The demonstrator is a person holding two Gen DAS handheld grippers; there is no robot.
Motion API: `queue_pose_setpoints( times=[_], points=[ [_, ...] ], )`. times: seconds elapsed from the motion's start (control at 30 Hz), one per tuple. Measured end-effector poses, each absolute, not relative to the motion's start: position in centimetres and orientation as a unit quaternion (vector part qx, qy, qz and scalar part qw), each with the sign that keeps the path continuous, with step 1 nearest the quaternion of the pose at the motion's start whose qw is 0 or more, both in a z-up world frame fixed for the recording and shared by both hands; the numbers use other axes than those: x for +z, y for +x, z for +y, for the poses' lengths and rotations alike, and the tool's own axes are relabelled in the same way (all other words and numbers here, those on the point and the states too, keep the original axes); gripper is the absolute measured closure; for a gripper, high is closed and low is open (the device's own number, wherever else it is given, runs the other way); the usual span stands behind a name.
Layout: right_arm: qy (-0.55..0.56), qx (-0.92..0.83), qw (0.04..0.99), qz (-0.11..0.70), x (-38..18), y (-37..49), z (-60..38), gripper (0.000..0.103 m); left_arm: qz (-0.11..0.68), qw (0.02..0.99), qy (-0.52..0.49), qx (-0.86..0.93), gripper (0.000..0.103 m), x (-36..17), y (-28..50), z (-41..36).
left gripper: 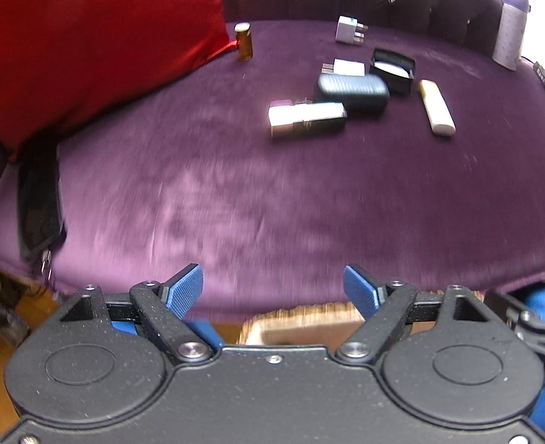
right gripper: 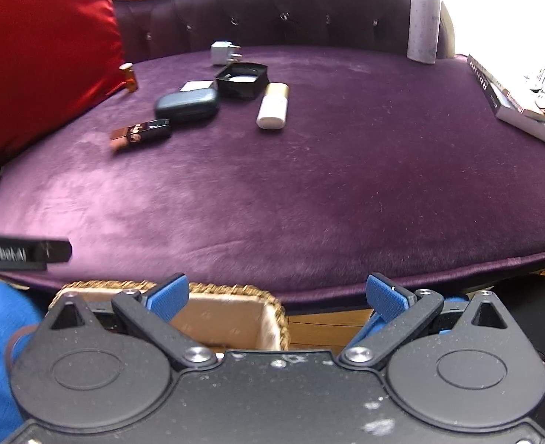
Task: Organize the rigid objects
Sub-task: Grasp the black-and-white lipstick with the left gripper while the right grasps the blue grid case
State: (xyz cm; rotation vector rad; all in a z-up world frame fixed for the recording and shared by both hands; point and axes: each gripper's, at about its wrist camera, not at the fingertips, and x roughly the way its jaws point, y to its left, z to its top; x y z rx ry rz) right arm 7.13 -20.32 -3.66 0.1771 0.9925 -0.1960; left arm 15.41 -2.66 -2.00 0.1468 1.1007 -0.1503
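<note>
Both grippers hang over the near edge of a purple velvet sofa seat (right gripper: 309,185), above a woven basket (right gripper: 235,290) that sits on the floor just below that edge. The left gripper (left gripper: 272,288) has its fingers spread with nothing between them; the right gripper (right gripper: 277,294) has its fingers spread wider, also empty.

The things to sort lie in a loose cluster toward the back of the seat, nearer its left side, by the red cushion (right gripper: 43,55). A dark oval case (right gripper: 186,105) sits in the middle, touching a boxy lipstick tube (right gripper: 141,133) on its near side and a small white charger (right gripper: 197,86) on its far side. Just beside them stand an open black box (right gripper: 241,79) and a white bottle with a gold cap (right gripper: 272,107), lying on its side. A white plug adapter (right gripper: 224,53) lies close to the backrest, and a small amber pill bottle (right gripper: 129,77) stands upright against the cushion.

All look light and stiff. The bottle and the lipstick tube are smooth and likely slippery, best pinched across their short width at mid-length. The oval case looks textured and should hold well across its narrow sides. The pill bottle may tip on soft velvet, so take it low on the body.
</note>
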Motion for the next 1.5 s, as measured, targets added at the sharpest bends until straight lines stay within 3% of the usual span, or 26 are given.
queue_pose_setpoints(
  times=[0.6,0.93,1.1,1.17,1.23,1.5],
  points=[
    [0.041,-0.094,0.878,0.468,-7.4,20.5,-23.0,0.003,0.542,0.837,0.067,-0.037,0.023,-7.0,28.0,-4.2],
    [0.104,-0.047,0.899,0.423,-5.4,27.9,-20.9,0.002,0.537,0.841,0.06,-0.039,0.021,-7.1,28.5,-1.8],
    [0.097,-0.029,0.891,0.442,-6.6,32.6,-17.5,0.002,0.543,0.837,0.053,-0.032,0.021,-6.7,27.6,-0.2],
    [0.092,-0.032,0.881,0.463,-7.7,34.3,-16.5,0.003,0.545,0.836,0.049,-0.032,0.021,-6.5,27.2,0.5],
    [0.082,-0.036,0.869,0.486,-8.9,35.6,-16.0,0.013,0.546,0.836,0.046,-0.035,0.021,-6.4,27.1,0.8],
    [0.095,-0.091,0.863,0.487,-9.1,32.4,-19.7,0.013,0.534,0.843,0.008,-0.065,0.021,-4.9,28.0,-0.7]
  ],
)
